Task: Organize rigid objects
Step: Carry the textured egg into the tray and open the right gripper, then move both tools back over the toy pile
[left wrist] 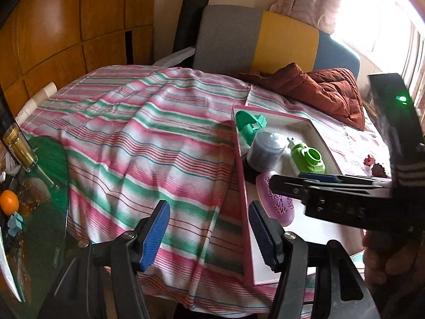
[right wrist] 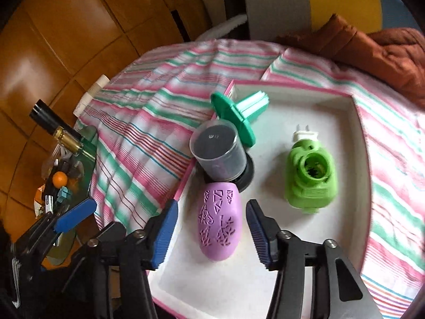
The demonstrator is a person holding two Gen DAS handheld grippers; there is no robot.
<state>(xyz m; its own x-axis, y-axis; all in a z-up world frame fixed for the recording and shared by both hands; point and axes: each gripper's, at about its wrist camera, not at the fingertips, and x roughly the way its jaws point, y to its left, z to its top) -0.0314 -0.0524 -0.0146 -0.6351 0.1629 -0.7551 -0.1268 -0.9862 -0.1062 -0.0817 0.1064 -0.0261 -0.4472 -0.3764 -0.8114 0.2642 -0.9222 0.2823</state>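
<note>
A white tray with a pink rim (right wrist: 305, 239) lies on the striped cloth. In it lie a purple egg-shaped object (right wrist: 219, 223), a grey cup on a black base (right wrist: 217, 154), a green disc with a stem (right wrist: 239, 114) and a light green plug-in device (right wrist: 309, 175). My right gripper (right wrist: 211, 235) is open, its blue pads on either side of the purple object, not touching it. My left gripper (left wrist: 209, 234) is open and empty over the cloth at the tray's left rim (left wrist: 243, 186). The right gripper also shows in the left wrist view (left wrist: 276, 183), over the purple object (left wrist: 279, 202).
A rust-red jacket (left wrist: 318, 87) lies at the table's far right before a grey, yellow and blue chair (left wrist: 265, 40). To the left stands a glass side table (left wrist: 47, 186) with a bottle (left wrist: 18, 146), an orange (left wrist: 9, 202) and small items. Stacked paper cups (left wrist: 37, 98) lie at the cloth's left edge.
</note>
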